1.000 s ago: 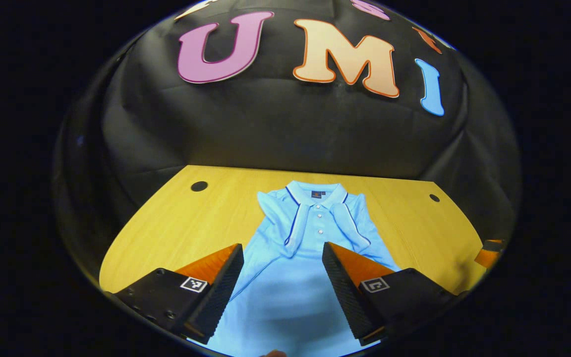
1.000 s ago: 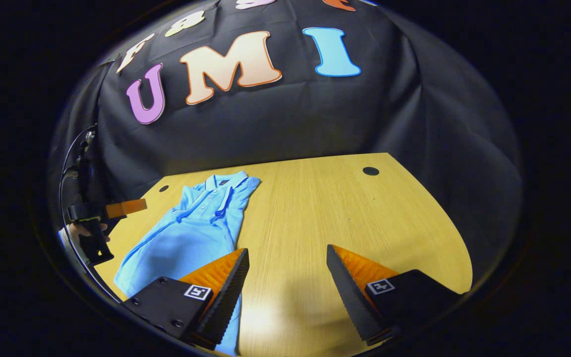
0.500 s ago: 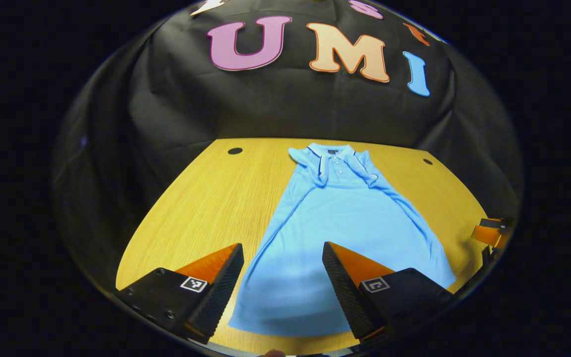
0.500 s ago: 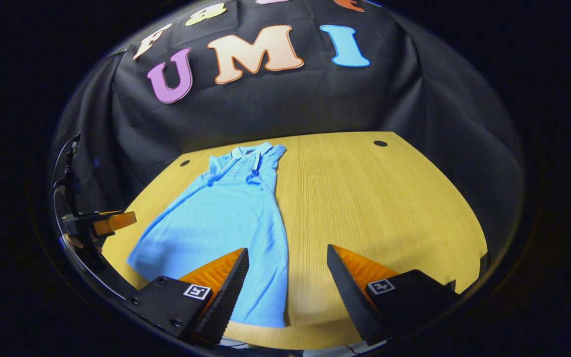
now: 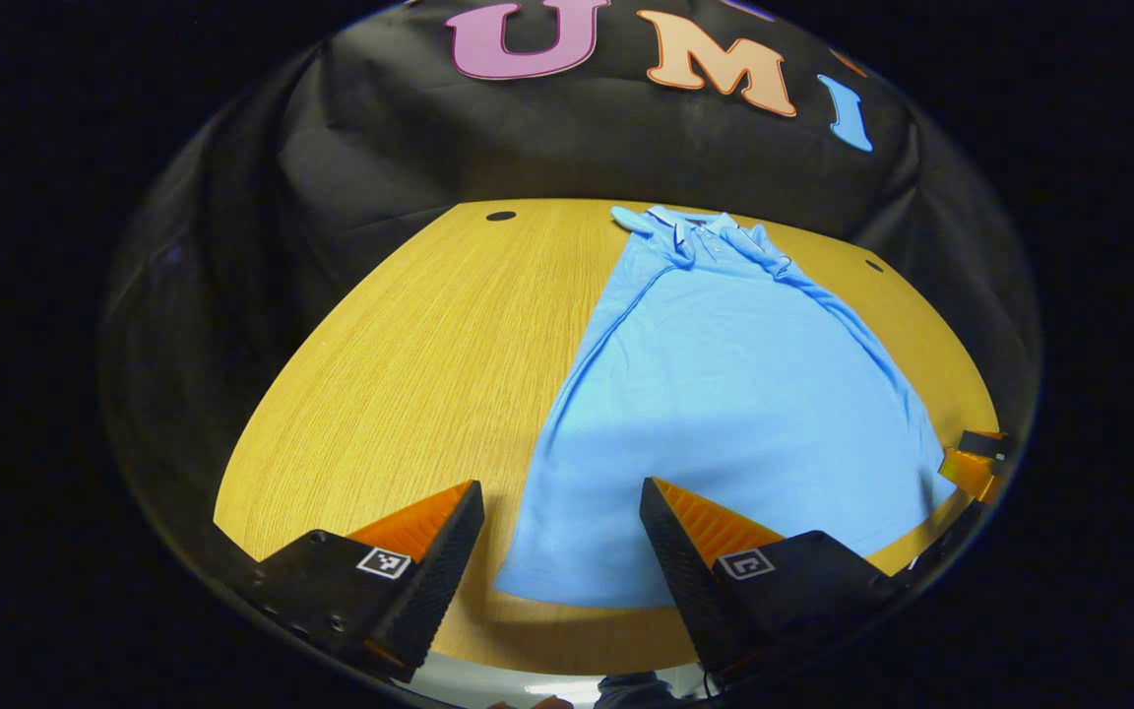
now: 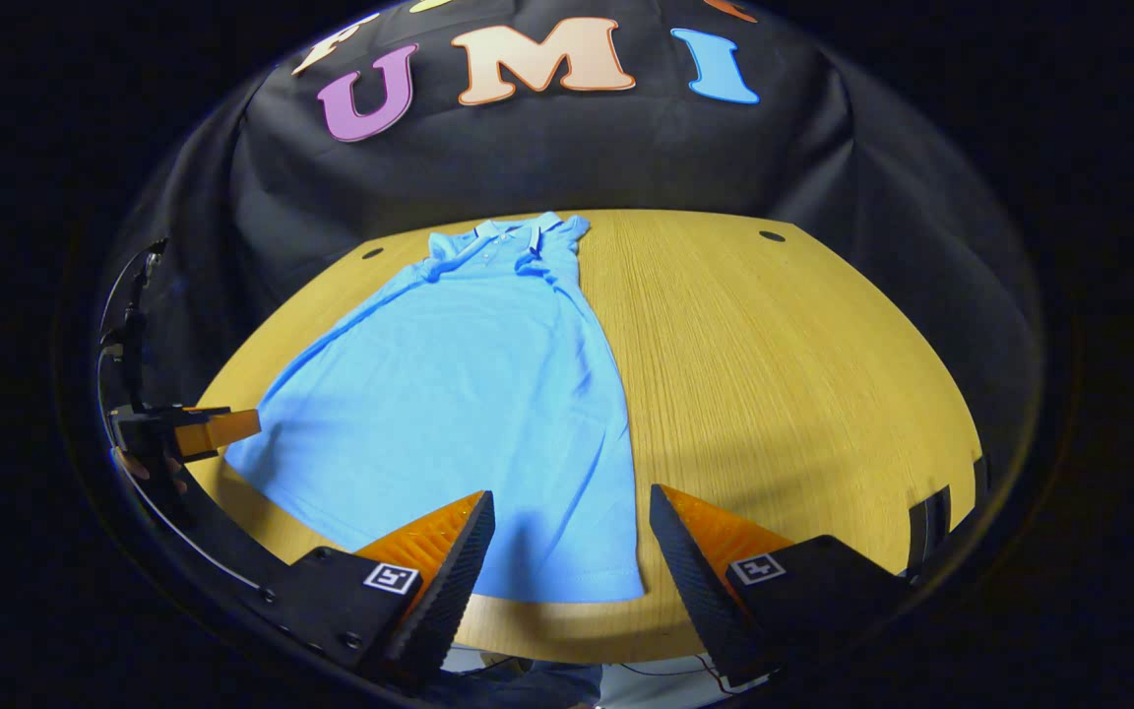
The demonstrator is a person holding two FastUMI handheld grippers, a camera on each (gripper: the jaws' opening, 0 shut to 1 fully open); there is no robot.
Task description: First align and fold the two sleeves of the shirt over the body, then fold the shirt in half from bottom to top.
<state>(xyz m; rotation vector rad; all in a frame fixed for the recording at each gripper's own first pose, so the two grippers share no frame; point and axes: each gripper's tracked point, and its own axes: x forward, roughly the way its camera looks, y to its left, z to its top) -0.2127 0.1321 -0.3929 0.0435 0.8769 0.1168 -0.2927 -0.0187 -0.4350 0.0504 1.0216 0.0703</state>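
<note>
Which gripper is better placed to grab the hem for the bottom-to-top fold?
Neither clearly. The sleeves already lie over the shirt. The left gripper frames the hem's left corner; the right gripper frames the right corner. Both are open and likely should grab together.

Both grippers have been drawn back toward the near edge of the table [image 5: 380, 374] over the last second. In the left gripper view, the left gripper [image 5: 562, 532], earlier held low over the chest of the shirt [image 5: 724, 394], is now seen above the bottom hem, with the whole garment brought into sight. In the right gripper view, the right gripper [image 6: 572, 542] has likewise been withdrawn and raised, so that the hem and the table's near edge are exposed.
</note>
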